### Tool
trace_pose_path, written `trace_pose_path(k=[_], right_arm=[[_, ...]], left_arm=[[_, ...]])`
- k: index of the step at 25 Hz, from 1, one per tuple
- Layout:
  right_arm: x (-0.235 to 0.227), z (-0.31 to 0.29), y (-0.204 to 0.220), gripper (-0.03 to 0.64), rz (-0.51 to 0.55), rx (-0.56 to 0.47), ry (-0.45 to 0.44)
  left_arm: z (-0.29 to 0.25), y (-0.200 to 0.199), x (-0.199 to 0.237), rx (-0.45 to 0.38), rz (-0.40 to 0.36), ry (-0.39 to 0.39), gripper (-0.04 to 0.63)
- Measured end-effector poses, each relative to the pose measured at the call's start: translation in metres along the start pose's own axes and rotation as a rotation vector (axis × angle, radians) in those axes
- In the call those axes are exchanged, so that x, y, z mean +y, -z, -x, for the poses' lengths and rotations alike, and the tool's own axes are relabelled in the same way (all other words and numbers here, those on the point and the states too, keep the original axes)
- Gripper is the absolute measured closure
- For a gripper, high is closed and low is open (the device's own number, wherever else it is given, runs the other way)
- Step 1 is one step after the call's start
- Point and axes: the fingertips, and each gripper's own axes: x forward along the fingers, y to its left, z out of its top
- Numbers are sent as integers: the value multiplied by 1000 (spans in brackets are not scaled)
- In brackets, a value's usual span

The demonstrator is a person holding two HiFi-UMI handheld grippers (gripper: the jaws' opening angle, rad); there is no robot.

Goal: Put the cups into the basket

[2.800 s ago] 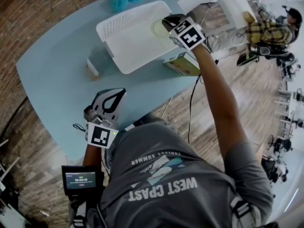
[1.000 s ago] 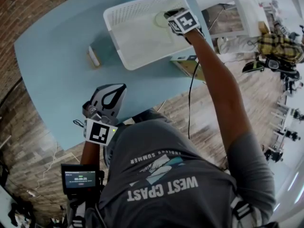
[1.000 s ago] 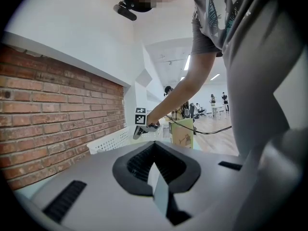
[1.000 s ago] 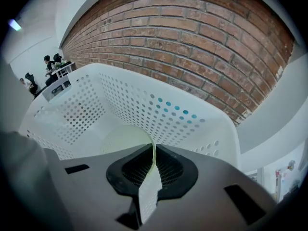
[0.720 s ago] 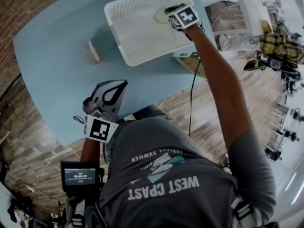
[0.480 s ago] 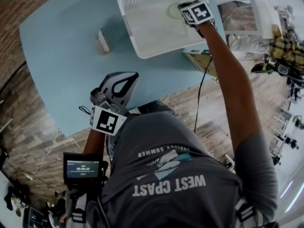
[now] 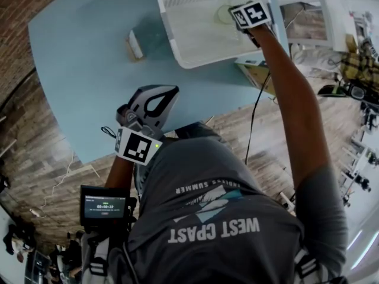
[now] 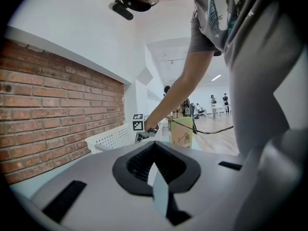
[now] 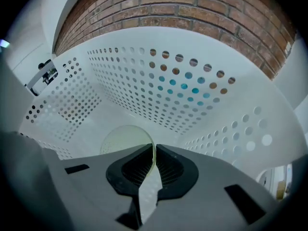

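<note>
1. Right gripper view: the yellow-green cup (image 9: 126,141) is inside the white perforated basket (image 9: 159,76), low down and close to a corner. Perforated walls stand on three sides of it. I can't tell whether it touches the basket floor.
2. Nothing stands between the cup and the basket floor. Something blue shows through the holes of the far wall, but I can't make out what it is.
3. Head view: the basket sits at the far end of the light blue table (image 7: 89,70). A bluish cup (image 7: 136,44) lies on its side on the table near the basket's left wall, outside the basket. It looks translucent, and that's all I can read of it.
4. A yellow-green carton (image 7: 256,71) sits at the table edge just beside the basket's near right corner. A black cable (image 7: 253,123) hangs under the outstretched arm (image 7: 290,105). A small screen (image 7: 105,206) is down by the person's left side.
5. The right gripper (image 9: 153,150) points steeply down into the basket. Its jaws are clamped on the cup's thin wall, with the rim running straight between the pads and the cup body off to the left of the jaws.
6. The left gripper (image 8: 153,150) is held over the near table edge, well apart from the basket. Its jaws are together with nothing between them.
7. Count:
   - cups: 2 (one gripped in the basket, one on the table)
   - basket: 1
   - carton: 1
   - grippers: 2
</note>
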Motion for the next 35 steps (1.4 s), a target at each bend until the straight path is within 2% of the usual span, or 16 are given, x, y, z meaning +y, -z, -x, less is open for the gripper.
trace_pose_path(k=[6,10,12,15,22,25,29,31,35], right_arm=[[0,-12,13,586,-48,32,-30],[4,-15,8,569,-34,13,-54],[4,-15,4,508,-15,3,-45],[-2,-9,2,471,-10,-4,-19],[-9,29,-14,466,0,-101,29],[-9,65,-31,466,0,-202,48],[3,137,-64,473,4,-435,77],[19,180,-73,603,38,-556,102],[74,252,-71,606,99,-748,111]], left_arm=[[2,2,0,17,-24,7,595],[6,6,-1,25,-29,6,595],[6,6,-1,23,-29,5,595],[5,5,-4,14,-38,10,595],[4,-2,-13,1,-74,42,595],[-1,-10,-17,-17,-90,62,595],[-8,-19,-18,-32,-123,91,595],[-11,-24,-19,-53,-146,106,595],[-6,-27,-27,-64,-173,122,595]])
